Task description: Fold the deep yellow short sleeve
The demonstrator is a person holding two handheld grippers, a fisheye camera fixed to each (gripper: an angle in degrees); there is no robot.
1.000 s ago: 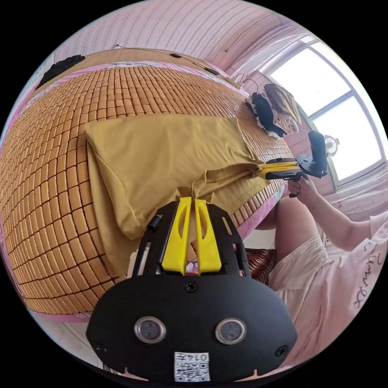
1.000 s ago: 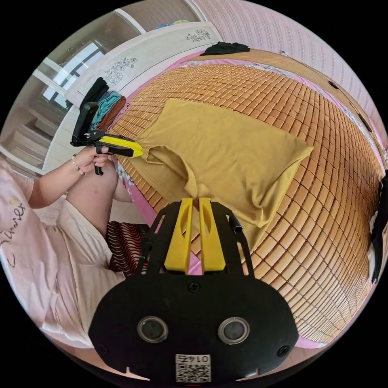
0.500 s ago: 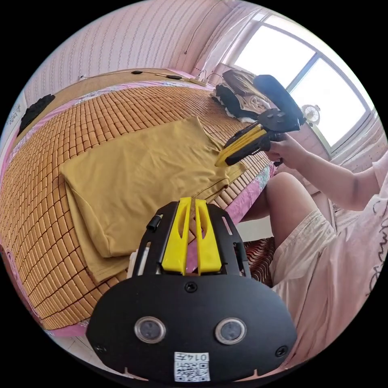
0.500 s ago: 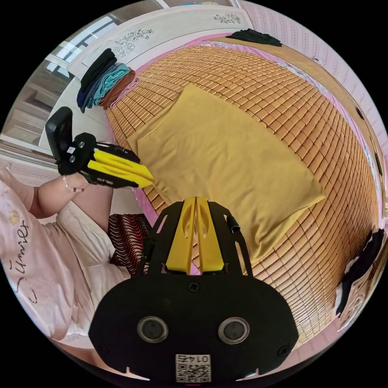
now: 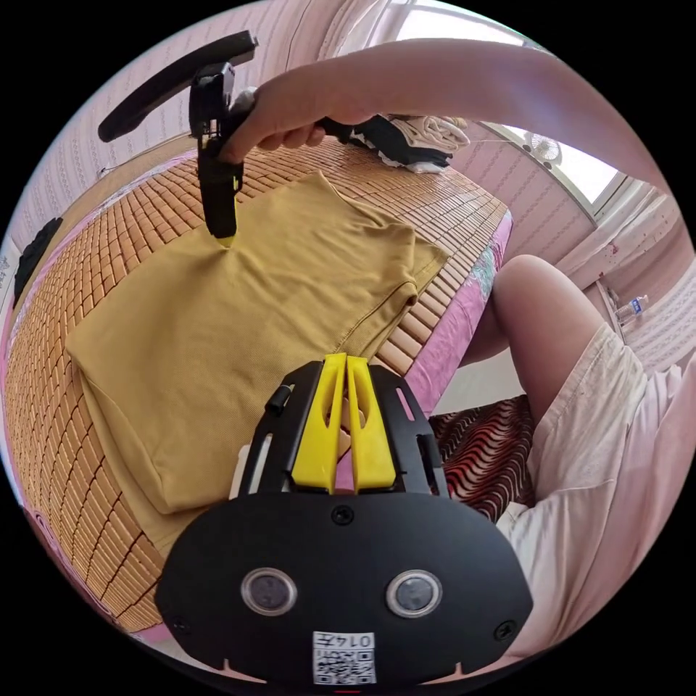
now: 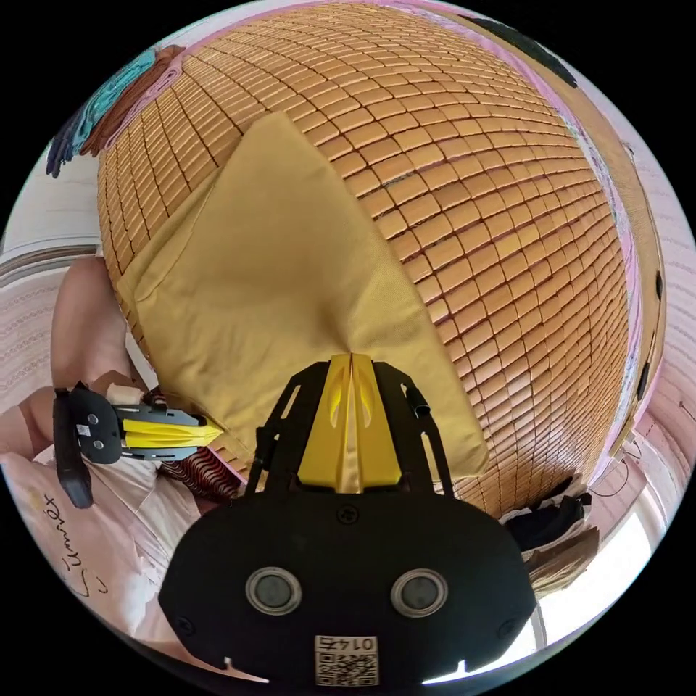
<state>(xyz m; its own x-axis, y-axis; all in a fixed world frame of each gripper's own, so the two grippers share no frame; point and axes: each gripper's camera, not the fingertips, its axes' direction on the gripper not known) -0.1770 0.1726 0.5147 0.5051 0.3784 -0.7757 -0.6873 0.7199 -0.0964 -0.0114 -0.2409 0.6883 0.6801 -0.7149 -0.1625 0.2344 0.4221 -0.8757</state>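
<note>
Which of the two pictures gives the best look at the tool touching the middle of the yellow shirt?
The left gripper view: the right gripper appears from the side, tip down on the yellow shirt, held by a hand. The right gripper view shows its own closed jaws from behind, tips against the cloth.

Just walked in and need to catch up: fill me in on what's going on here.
A person is folding a deep yellow short sleeve shirt on a bamboo mat covering a bed, with a gripper in each hand. The shirt lies flat, already folded over. The right gripper points down with its tips on the middle of the shirt, jaws together. The left gripper hangs off the bed's edge beside the shirt, jaws together, holding nothing.
</note>
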